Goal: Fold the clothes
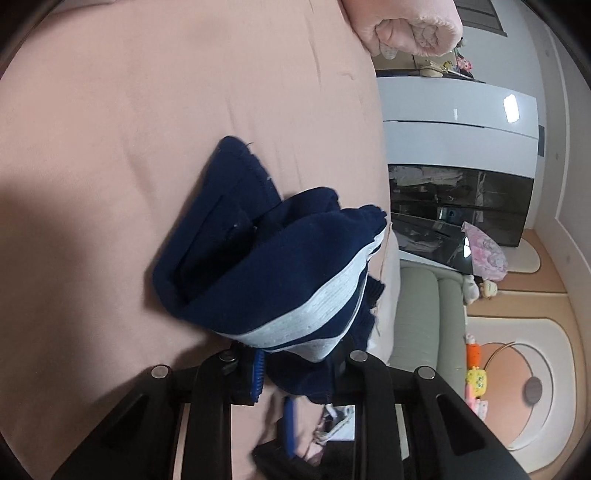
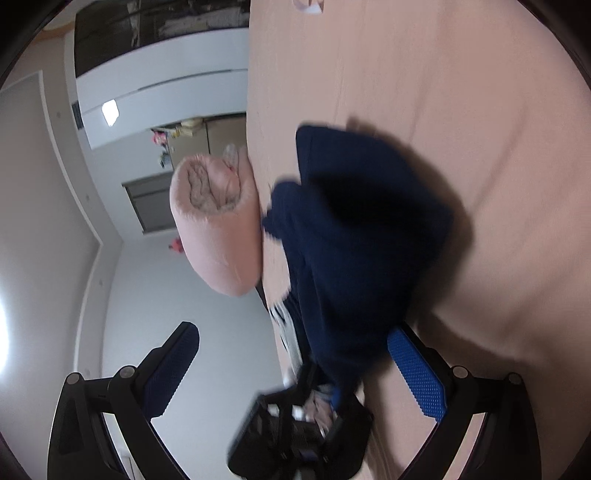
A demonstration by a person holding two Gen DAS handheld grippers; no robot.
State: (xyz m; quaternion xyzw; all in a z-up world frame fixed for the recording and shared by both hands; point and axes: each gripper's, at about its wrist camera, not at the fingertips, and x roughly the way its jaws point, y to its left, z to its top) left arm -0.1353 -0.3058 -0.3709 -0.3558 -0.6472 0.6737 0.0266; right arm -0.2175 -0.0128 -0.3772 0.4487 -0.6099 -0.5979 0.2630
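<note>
Left wrist view: a navy garment (image 1: 258,258) with a pale grey stripe along one edge lies bunched on a pink bedsheet (image 1: 147,110), close to the bed's right edge. Its near end runs down between the fingers of the left gripper (image 1: 299,373). The blue ribbed pad of one finger (image 1: 258,373) presses against the cloth on the left, and the other finger is hidden behind the fabric on the right, so the jaws stand drawn in and clamped on the garment. At the far end of the bed lies a rolled pink blanket (image 1: 406,26). To the right, off the bed, stands a white wardrobe (image 1: 458,118) with a dark glass section, then a pale green sofa (image 1: 424,314), and small toys (image 1: 476,380) lie on a patterned floor mat.

Right wrist view: the picture is blurred. The same navy garment (image 2: 362,236) rises in a heap on the pink bedsheet (image 2: 480,110), with a bit of the grey stripe showing at its near left side. The right gripper (image 2: 291,354) stands released, its jaws spread wide: the left finger (image 2: 173,365) hangs over the floor off the bed, clear of any cloth, while the blue pad of the right finger (image 2: 413,373) lies just beside the garment's near edge. Below, between the fingers, the other gripper (image 2: 295,428) shows as a dark blurred body with cloth at its front. The rolled pink blanket (image 2: 218,225) lies to the left of the garment at the bed's edge, with the white wardrobe (image 2: 162,96) beyond.
</note>
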